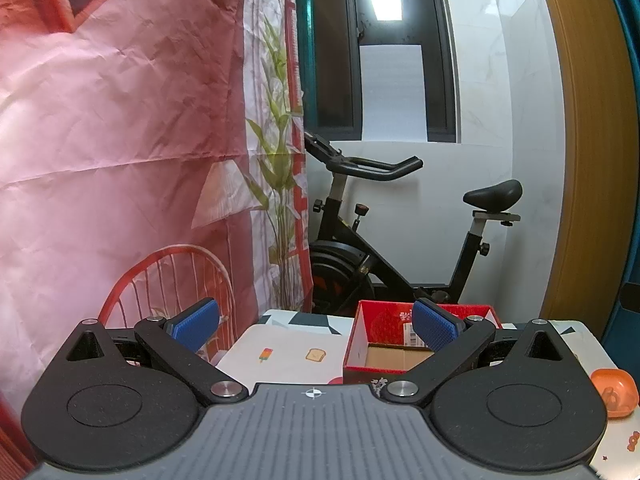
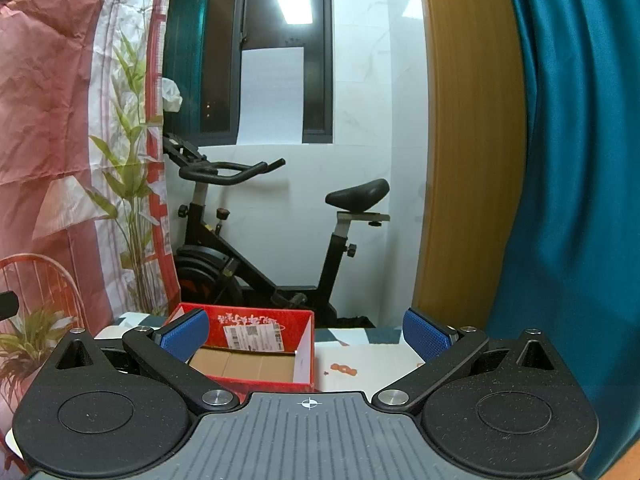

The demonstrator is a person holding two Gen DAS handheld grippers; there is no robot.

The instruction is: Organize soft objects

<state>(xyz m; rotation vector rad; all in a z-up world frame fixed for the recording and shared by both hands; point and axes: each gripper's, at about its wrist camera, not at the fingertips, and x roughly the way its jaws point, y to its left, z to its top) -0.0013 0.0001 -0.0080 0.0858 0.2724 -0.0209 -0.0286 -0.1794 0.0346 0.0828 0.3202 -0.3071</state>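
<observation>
Both the left gripper and right gripper hang spread and empty. The red box sits at 12 o'clock; the orange toy at 3 could get knocked off the table.

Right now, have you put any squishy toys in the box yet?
Not yet. The red box shows only bare cardboard inside. Both the left gripper and the right gripper are open, holding nothing. An orange toy waits on the table.
</observation>
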